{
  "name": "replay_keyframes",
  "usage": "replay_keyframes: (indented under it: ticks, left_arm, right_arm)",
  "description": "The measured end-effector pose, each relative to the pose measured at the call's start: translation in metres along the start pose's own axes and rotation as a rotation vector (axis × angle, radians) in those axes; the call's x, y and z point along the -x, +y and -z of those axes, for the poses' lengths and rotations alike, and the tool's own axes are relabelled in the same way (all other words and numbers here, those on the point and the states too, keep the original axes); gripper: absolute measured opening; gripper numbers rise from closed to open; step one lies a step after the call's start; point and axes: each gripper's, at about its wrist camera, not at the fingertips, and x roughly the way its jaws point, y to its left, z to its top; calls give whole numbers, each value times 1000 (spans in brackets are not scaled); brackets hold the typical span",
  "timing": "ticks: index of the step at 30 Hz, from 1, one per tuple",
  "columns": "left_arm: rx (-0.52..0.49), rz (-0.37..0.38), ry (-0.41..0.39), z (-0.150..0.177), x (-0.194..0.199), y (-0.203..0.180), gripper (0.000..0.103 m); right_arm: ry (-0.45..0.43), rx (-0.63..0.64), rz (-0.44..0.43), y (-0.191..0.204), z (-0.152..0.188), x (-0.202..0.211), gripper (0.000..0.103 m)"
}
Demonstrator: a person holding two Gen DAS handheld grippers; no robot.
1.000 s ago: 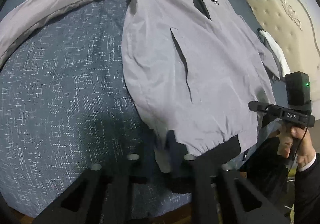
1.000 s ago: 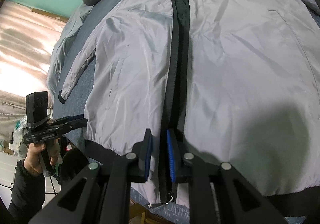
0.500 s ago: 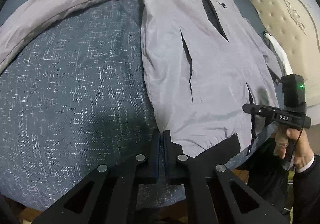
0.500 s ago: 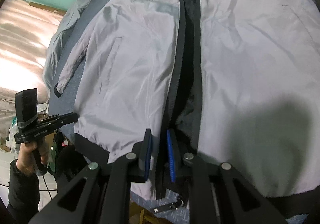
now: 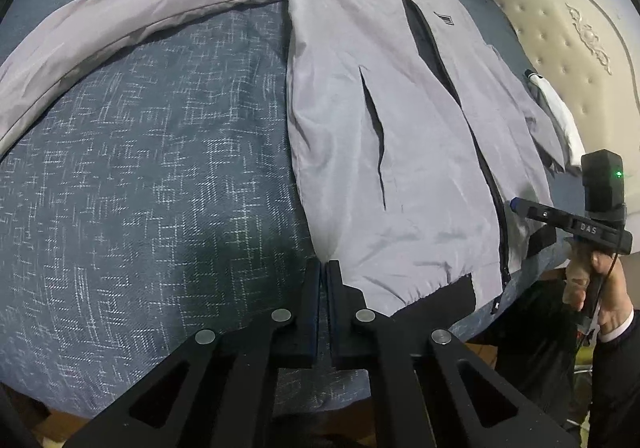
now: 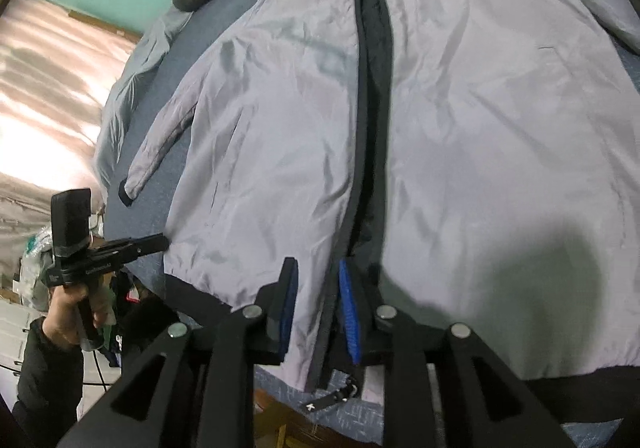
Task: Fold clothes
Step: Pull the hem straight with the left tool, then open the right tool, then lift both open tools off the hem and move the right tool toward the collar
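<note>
Left claw (image 5: 323, 268): sitting closed at the hem corner, gripping nothing I can make out
Grey jacket (image 5: 400, 152): lying flat, front up, on the bed (image 5: 152, 168), sleeve (image 5: 132, 20) stretching outward, zipper (image 6: 370, 96) gaping
Right claw (image 6: 316, 300): standing open, straddling the hem beside the zipper
Progress: showing no fold anywhere; sleeves and body all remaining to fold

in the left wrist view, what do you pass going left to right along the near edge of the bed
patterned bedspread → left tool, shut at the jacket's corner → grey jacket → zipper → right tool → hand
</note>
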Motion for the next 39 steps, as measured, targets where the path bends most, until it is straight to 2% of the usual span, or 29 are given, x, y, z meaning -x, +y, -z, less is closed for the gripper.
replay_keyframes:
  ticks: [12,18,21,22,23,25,29,32,34,36,37,39]
  left_arm:
    - [8,-24,21,8,-6,0,3]
    - [11,-31,-52,5,16,3,3]
    - [27,-22,-71,-5,24,7,3]
    - [32,-19,-77,-9,26,8,3]
    - [34,-17,-81,-12,26,10,3]
    - [39,-11,-94,-15,26,17,3]
    - [52,-12,-121,-17,26,9,3]
    - [71,-10,-147,-34,31,8,3]
    - [82,-3,-162,-39,34,7,3]
    - [85,3,-181,-44,37,1,4]
    - [86,8,-191,-47,39,-2,4]
    - [85,18,-209,-54,43,-7,4]
  right_arm:
    - [75,46,74,17,0,-37,21]
    - [11,1,53,7,-7,1,21]
    - [-1,-24,83,-5,-10,22,22]
    - [-1,-28,93,-8,-10,27,27]
    - [3,-25,99,-9,-9,28,38]
    - [12,-13,109,-9,-7,24,51]
    - [32,9,130,-9,-4,18,51]
    - [46,27,146,-9,-1,13,51]
    - [62,63,193,-5,0,2,51]
    - [80,105,248,-1,0,-10,47]
    - [90,129,273,2,0,-16,40]
    - [94,149,300,2,0,-22,34]
